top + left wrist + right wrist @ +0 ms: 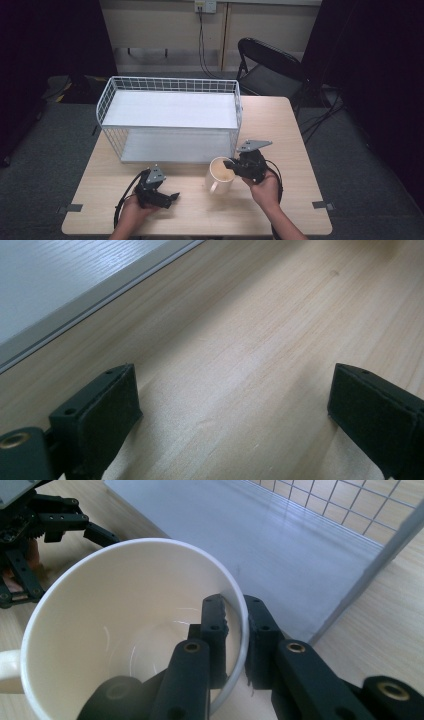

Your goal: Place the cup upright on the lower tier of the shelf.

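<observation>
Right gripper (235, 645) clamped on mug (125, 630) rim, one jaw inside, one outside. Mug on worktop (280, 130), just in front of wire rack (170, 117). Probably ceramic: stiff, smooth, slippery, breakable; rim hold adequate, handle (214, 188) free. Left gripper (167, 197) apart, empty.

Two black tongs, left (170, 197) and right (229, 163), each topped by a grey three-cornered plate, trail black cables; brass-coloured screw inserts dot their linkages, dark pads (107, 410) line the jaws.
</observation>
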Available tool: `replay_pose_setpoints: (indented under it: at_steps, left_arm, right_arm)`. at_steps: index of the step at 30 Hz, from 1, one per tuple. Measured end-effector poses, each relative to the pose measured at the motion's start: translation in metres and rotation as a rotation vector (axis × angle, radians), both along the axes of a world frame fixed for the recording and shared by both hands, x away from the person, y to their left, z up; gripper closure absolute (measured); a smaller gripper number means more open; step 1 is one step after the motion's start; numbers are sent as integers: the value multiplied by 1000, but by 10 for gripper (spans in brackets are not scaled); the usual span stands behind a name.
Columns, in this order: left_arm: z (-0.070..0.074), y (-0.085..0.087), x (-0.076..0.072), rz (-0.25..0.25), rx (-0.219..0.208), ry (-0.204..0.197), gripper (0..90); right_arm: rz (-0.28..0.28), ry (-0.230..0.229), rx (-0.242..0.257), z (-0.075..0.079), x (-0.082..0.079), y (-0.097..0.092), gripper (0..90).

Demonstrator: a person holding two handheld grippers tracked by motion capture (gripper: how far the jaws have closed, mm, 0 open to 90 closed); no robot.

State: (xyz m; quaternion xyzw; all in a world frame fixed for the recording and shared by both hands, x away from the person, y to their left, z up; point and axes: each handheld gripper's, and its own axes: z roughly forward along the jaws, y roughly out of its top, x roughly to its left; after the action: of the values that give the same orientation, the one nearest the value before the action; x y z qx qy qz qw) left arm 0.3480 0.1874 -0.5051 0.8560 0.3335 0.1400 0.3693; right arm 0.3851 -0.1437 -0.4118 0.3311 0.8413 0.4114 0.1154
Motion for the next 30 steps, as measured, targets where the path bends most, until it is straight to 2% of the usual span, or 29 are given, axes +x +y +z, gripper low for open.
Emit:
replay_pose_setpoints:
  at_steps: [13, 30]
  left_arm:
    - [0, 0, 0, 0, 0, 0, 58]
    - [0, 0, 0, 0, 0, 0, 58]
  right_arm:
    - [-12, -19, -8, -1, 3, 13, 817]
    - [-68, -95, -13, -5, 5, 34, 817]
